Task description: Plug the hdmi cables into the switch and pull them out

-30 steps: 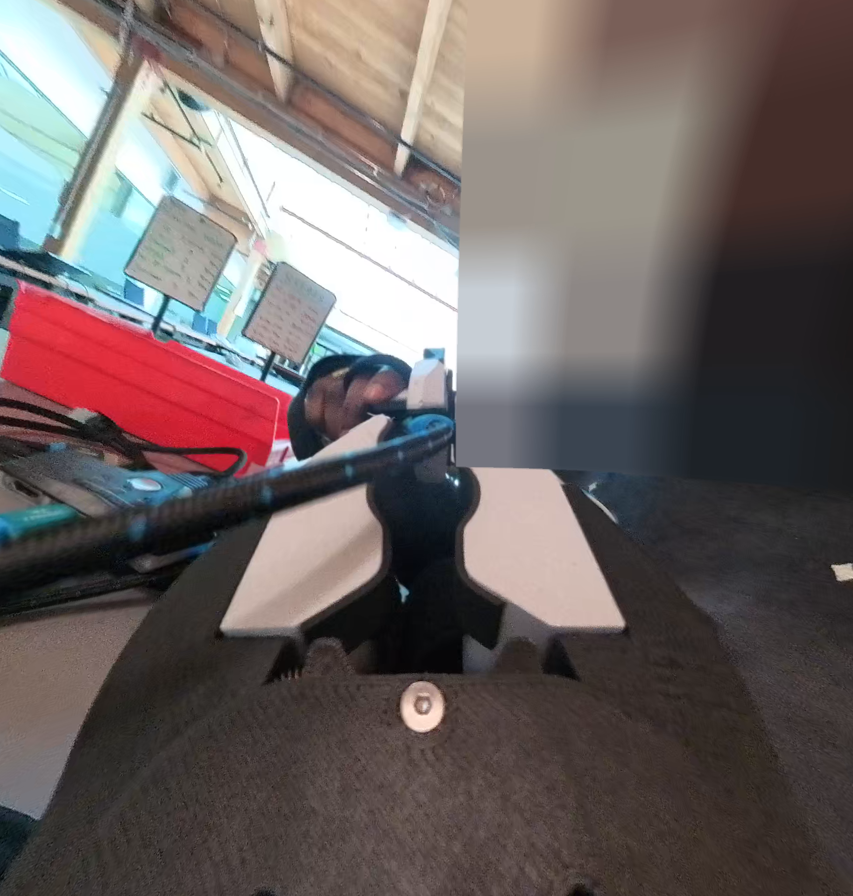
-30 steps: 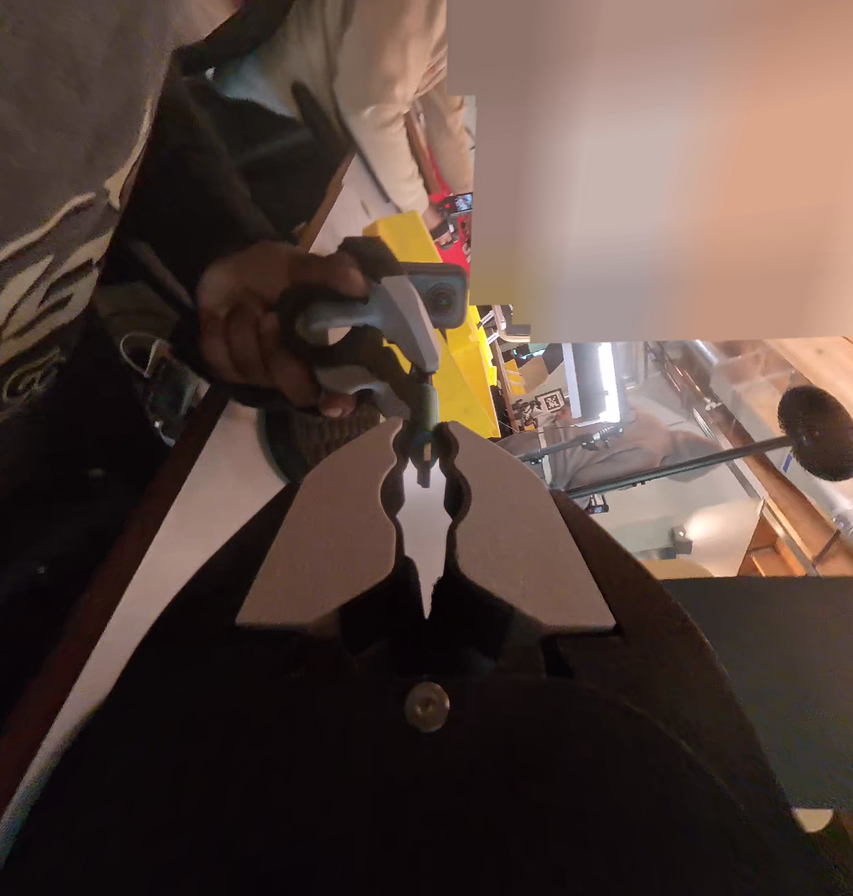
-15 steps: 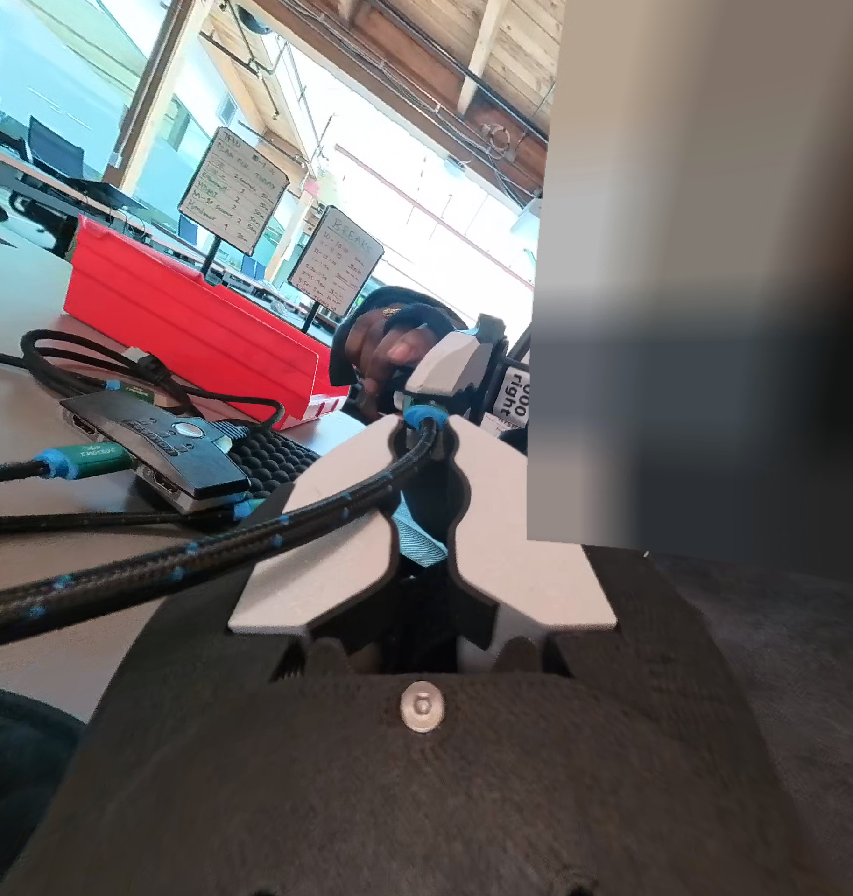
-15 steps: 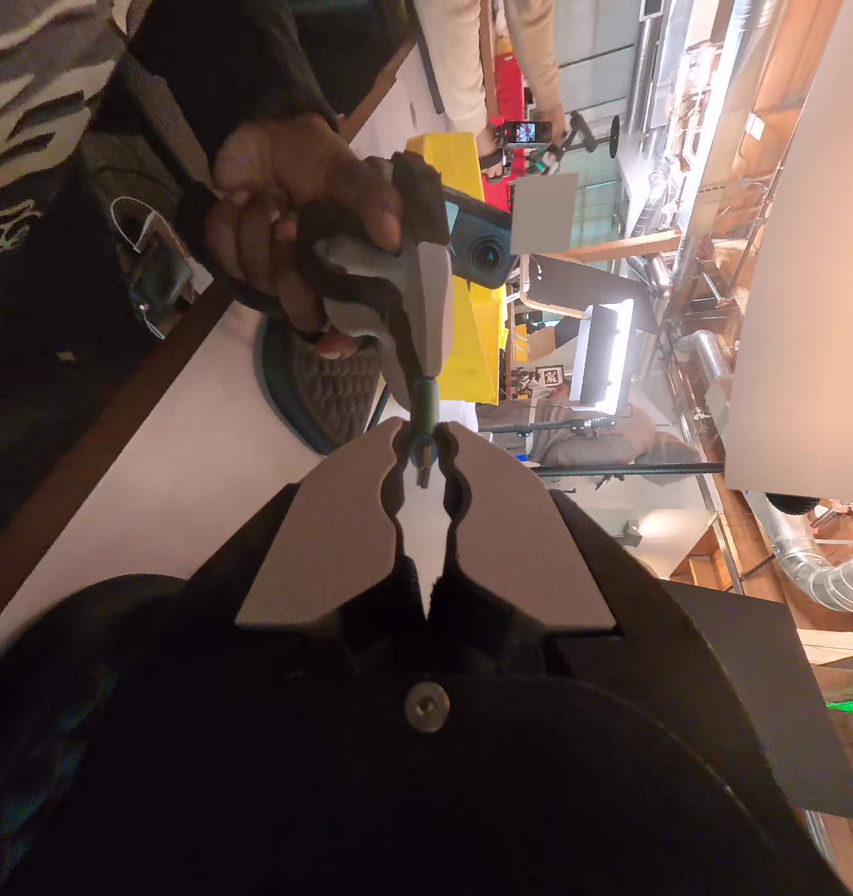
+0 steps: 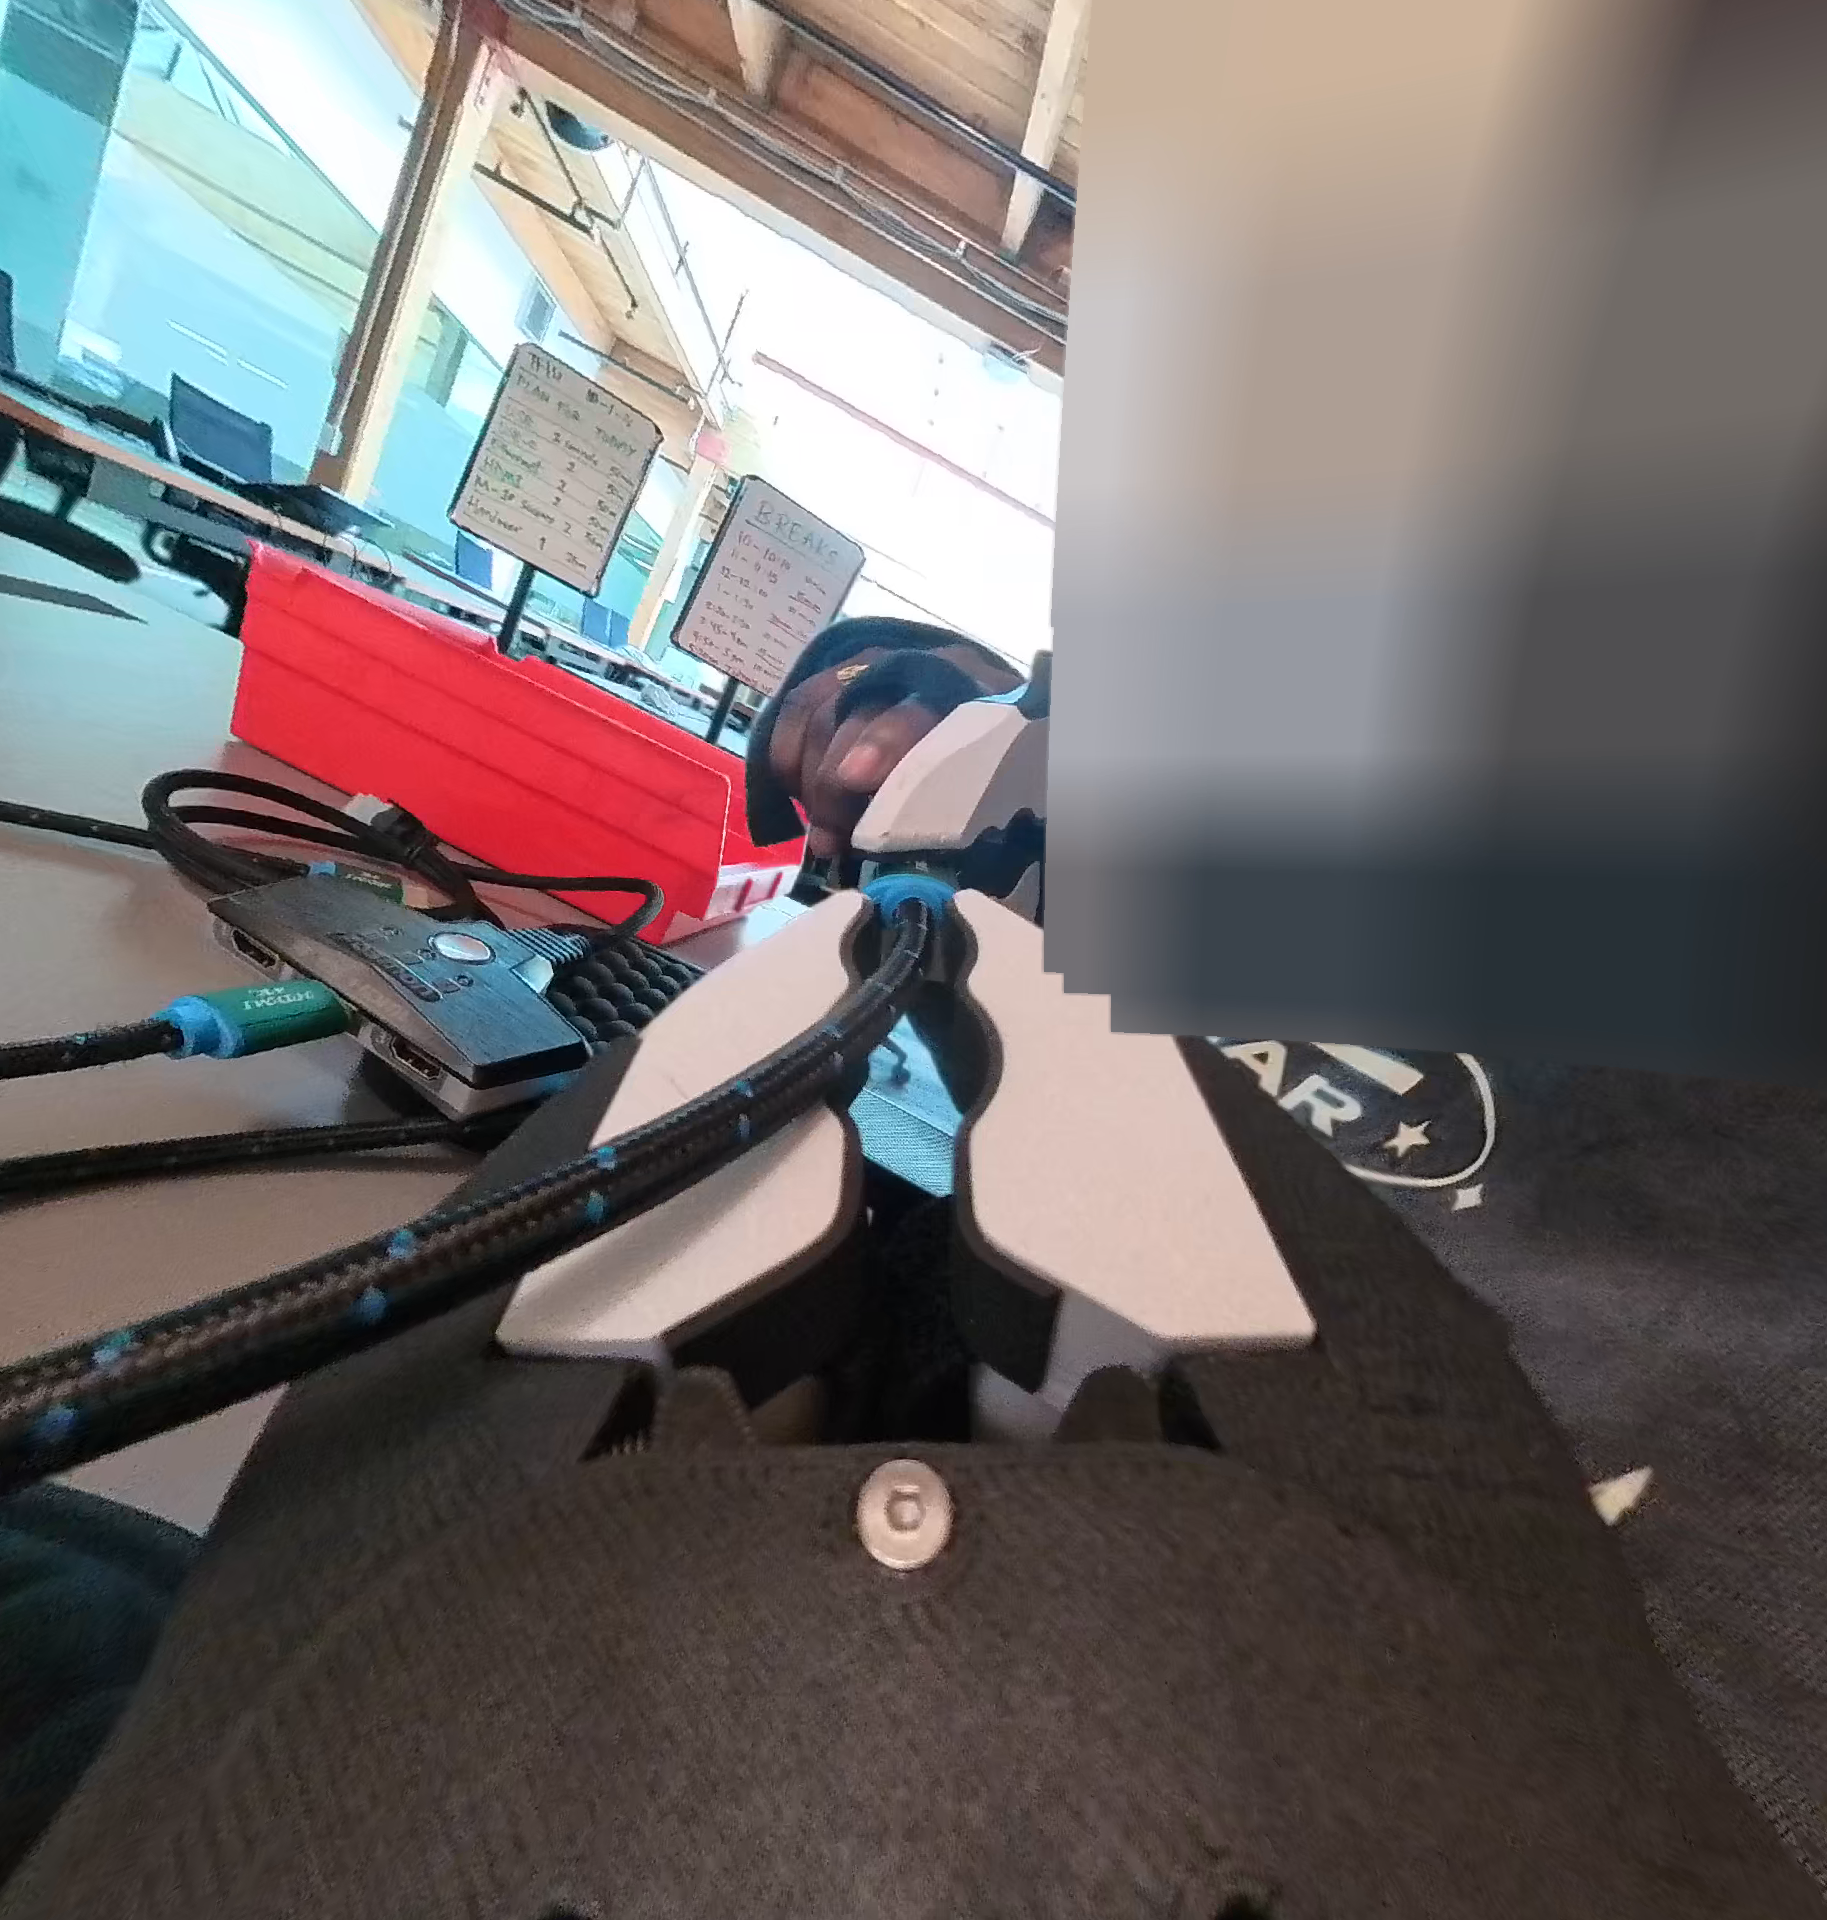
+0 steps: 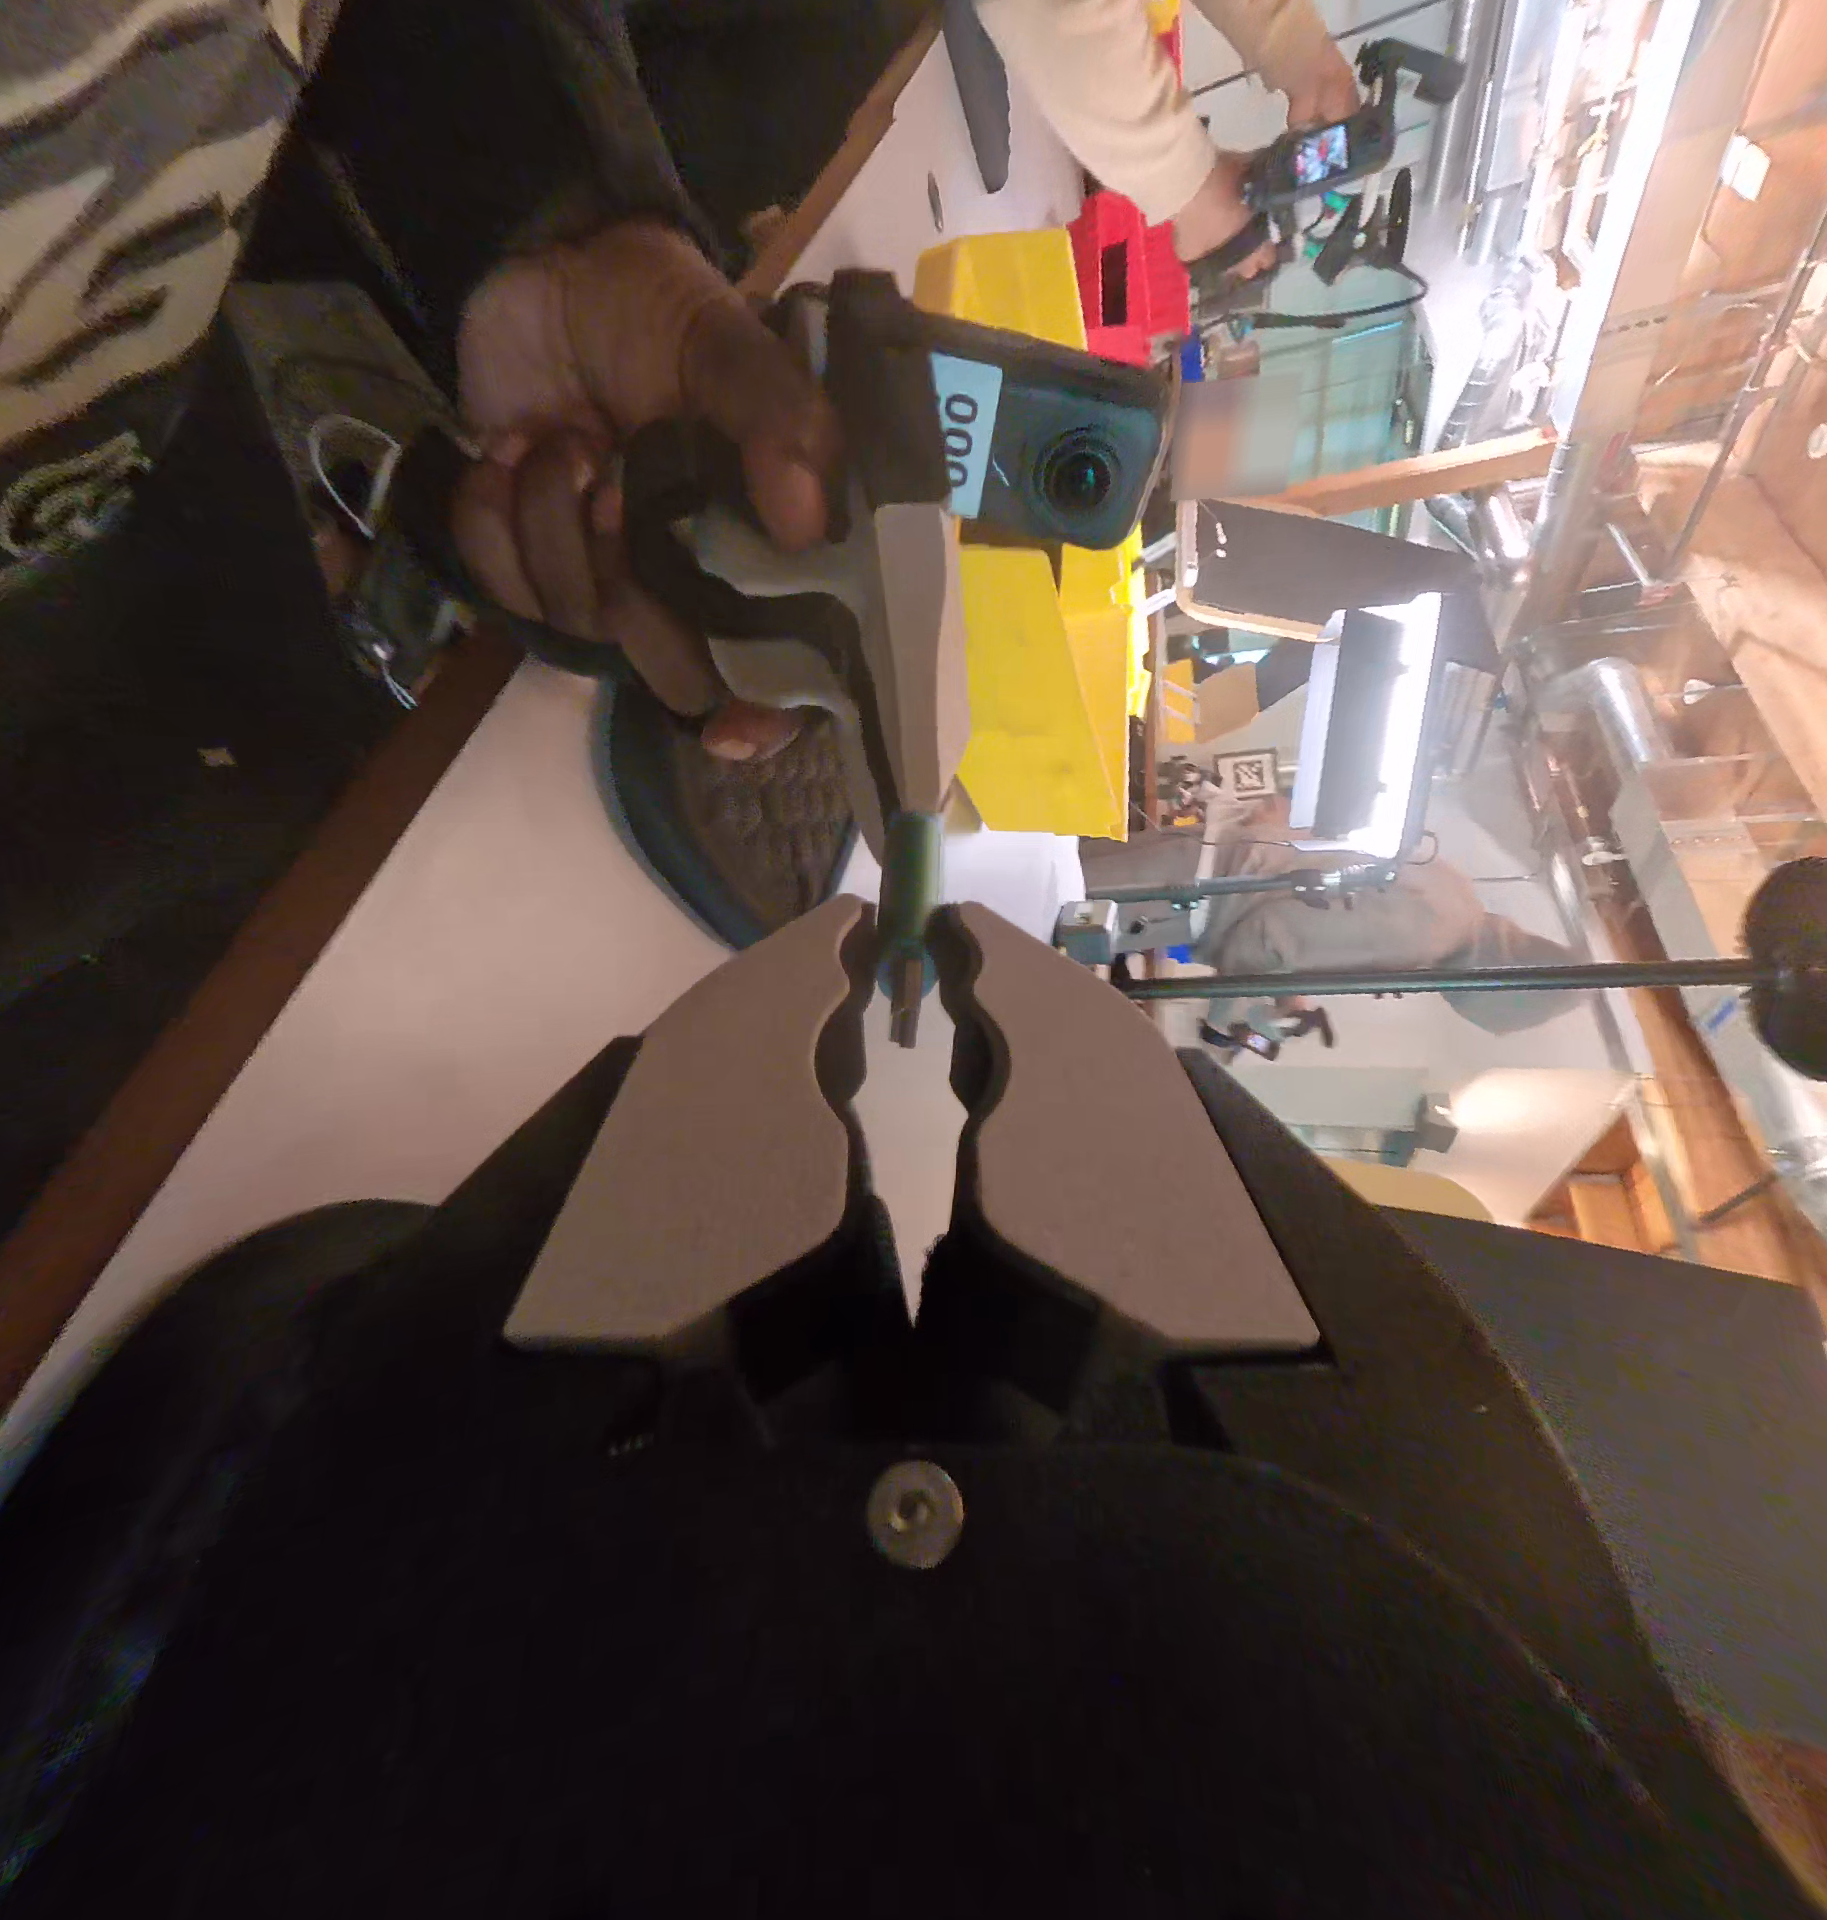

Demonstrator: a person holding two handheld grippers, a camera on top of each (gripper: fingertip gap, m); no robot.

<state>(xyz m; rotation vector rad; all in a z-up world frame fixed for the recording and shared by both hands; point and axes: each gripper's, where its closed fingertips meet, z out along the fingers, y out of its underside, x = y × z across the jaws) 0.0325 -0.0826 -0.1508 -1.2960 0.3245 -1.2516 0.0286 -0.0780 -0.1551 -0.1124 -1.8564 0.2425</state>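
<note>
**A:** Left claw (image 5: pixel 898 920) is clamped on the plug (image 5: pixel 896 896) at its blue collar, centre frame. The right claw (image 6: pixel 907 940) pinches the same plug's green body from the far side, clear of the table (image 5: pixel 109 935).

**B:** Why two grips on one plug?

**A:** Likely a handover, re-gripping it to aim at the switch (image 5: pixel 400 987), left of centre.

**B:** Which way does it point?

**A:** Its long axis runs claw to claw. The metal tip seems to face the right camera, away from the switch. The cable (image 5: pixel 473 1216) trails to lower left. A second plug (image 5: pixel 265 1013) sits in the switch, with a red bin (image 5: pixel 452 717) behind.
</note>
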